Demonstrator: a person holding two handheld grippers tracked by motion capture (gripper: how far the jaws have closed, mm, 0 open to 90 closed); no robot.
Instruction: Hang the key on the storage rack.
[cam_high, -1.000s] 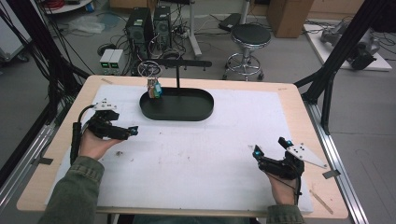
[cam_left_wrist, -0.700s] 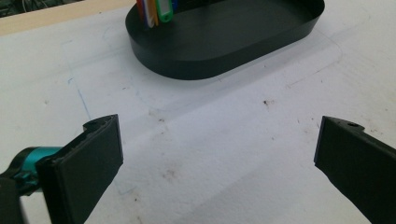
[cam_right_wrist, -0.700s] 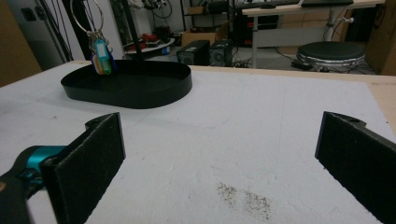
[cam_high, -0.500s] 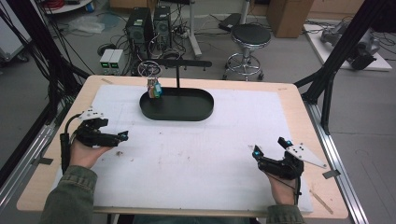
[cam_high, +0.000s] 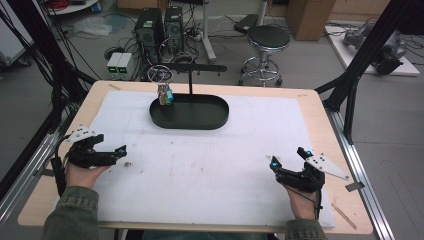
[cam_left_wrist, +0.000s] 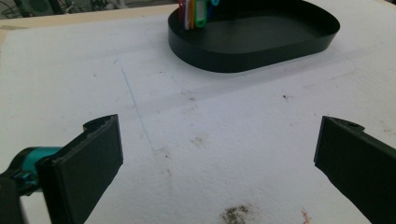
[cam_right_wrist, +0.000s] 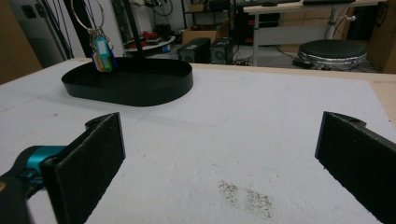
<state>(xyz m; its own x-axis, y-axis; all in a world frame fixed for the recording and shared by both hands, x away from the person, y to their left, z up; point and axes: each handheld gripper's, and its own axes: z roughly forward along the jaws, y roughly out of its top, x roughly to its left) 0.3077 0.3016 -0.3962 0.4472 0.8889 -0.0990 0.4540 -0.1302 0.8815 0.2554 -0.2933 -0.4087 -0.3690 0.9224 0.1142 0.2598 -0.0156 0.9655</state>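
A black oval tray (cam_high: 200, 117) stands at the back middle of the white mat, with a thin black stand (cam_high: 190, 70) rising from it. A metal ring with coloured key tags (cam_high: 164, 94) hangs from the stand's bar over the tray's left end. My left gripper (cam_high: 119, 154) rests low at the mat's left side, open, with nothing between its jaws. In the left gripper view the tray (cam_left_wrist: 261, 51) and tags (cam_left_wrist: 194, 14) lie ahead of the left gripper (cam_left_wrist: 217, 154). My right gripper (cam_high: 290, 159) sits open and empty at the near right, the tray (cam_right_wrist: 135, 86) and tags (cam_right_wrist: 102, 55) far ahead.
The mat (cam_high: 210, 165) covers a wooden table whose bare edge (cam_high: 350, 200) shows at the right. Small dirt specks (cam_left_wrist: 236, 214) mark the mat near the left gripper. Black frame posts (cam_high: 350, 85) flank the table. A stool (cam_high: 267, 40) and computers (cam_high: 155, 27) stand on the floor beyond.
My left gripper has moved left and toward the table's near edge. The right gripper has stayed put.
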